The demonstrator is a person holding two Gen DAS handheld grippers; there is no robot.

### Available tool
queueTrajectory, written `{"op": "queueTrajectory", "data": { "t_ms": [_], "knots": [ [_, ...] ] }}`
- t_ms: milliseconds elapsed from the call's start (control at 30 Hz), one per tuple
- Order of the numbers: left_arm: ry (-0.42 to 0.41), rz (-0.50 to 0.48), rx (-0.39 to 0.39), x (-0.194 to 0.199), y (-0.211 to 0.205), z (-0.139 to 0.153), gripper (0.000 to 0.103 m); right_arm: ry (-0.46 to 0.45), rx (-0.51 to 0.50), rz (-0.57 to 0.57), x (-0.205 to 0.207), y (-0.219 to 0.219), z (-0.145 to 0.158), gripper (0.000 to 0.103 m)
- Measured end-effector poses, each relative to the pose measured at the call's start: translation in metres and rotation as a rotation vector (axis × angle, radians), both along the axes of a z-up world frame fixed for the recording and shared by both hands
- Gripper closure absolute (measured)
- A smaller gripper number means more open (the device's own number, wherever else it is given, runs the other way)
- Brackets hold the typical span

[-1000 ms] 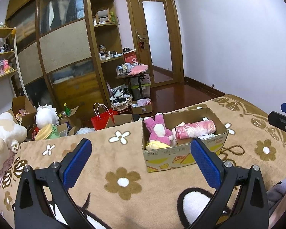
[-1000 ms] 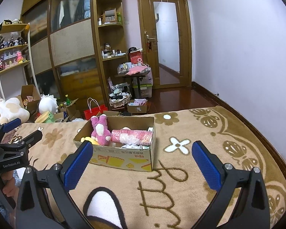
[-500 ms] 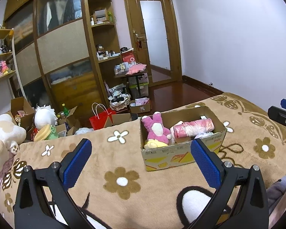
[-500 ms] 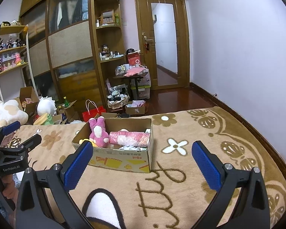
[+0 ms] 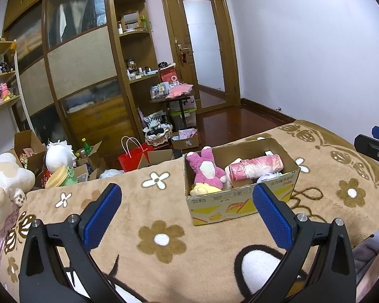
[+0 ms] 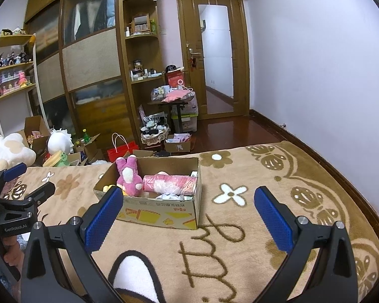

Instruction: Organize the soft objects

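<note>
A cardboard box point(image 5: 240, 202) point(image 6: 164, 212) stands on the brown flowered blanket of a bed. Inside lie a pink plush rabbit point(image 5: 206, 170) point(image 6: 128, 175), a small yellow plush point(image 5: 202, 190), a pink wrapped roll point(image 5: 255, 166) point(image 6: 169, 183) and some white cloth. My left gripper point(image 5: 187, 212) hovers open in front of the box, nothing between its blue pads. My right gripper point(image 6: 188, 212) is also open and empty, to the box's right and short of it. Each gripper shows at the edge of the other's view.
A large white and tan plush point(image 5: 2, 184) point(image 6: 7, 151) lies at the bed's left end. On the floor beyond the bed are open cartons, a white plush point(image 5: 59, 154), a red bag point(image 5: 134, 155) and a cluttered small table point(image 5: 174, 96). Wardrobe, shelves and a door stand behind.
Both cameras have pulled back and risen slightly, so the box sits a little lower and farther off. Both grippers stay open and empty.
</note>
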State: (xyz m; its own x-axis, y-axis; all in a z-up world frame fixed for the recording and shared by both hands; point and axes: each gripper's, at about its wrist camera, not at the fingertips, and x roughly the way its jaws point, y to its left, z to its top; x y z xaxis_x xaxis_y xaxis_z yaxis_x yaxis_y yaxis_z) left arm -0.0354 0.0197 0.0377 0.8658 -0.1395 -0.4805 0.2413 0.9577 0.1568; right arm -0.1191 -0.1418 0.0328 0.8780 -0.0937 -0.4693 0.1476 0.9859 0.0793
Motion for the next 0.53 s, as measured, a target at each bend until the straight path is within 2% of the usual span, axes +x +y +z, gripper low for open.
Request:
{"op": "queueTrajectory", "data": {
  "t_ms": [533],
  "knots": [
    [0.019,-0.012,0.009,0.0005,0.0025,-0.0028,0.001,-0.014,-0.004,-0.006,0.0015,-0.0076,0.0048,0.000]
  ]
}}
